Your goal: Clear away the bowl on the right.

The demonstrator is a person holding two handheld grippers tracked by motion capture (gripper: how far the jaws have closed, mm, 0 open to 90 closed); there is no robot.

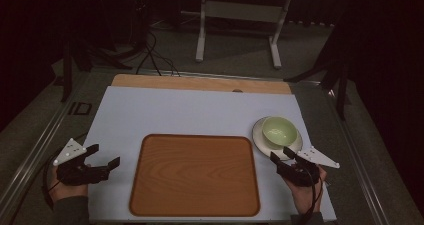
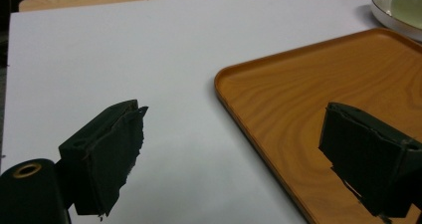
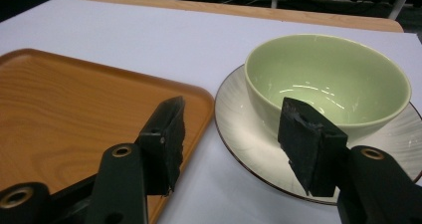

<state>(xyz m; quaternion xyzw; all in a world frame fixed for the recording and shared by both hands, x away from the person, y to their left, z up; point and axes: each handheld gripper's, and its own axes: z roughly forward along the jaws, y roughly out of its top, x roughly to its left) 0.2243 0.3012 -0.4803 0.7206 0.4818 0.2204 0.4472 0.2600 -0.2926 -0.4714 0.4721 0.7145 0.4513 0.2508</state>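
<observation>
Smooth white mat (image 1: 190,112) — glossy green bowl (image 1: 279,131) on ribbed saucer (image 1: 261,140), woodgrain tray (image 1: 195,175) — both grippers' jaws apart, empty.

Bowl (image 1: 279,131) on plate (image 1: 260,139), right of tray (image 1: 195,210).

High view: above the near edge, facing forward and down over the whole desk (image 1: 200,110) | left gripper view: low, close, facing across the tray (image 2: 318,94) | right gripper view: low, close, facing the bowl (image 3: 328,79) | shared: tray, bowl, saucer (image 3: 249,134).
</observation>
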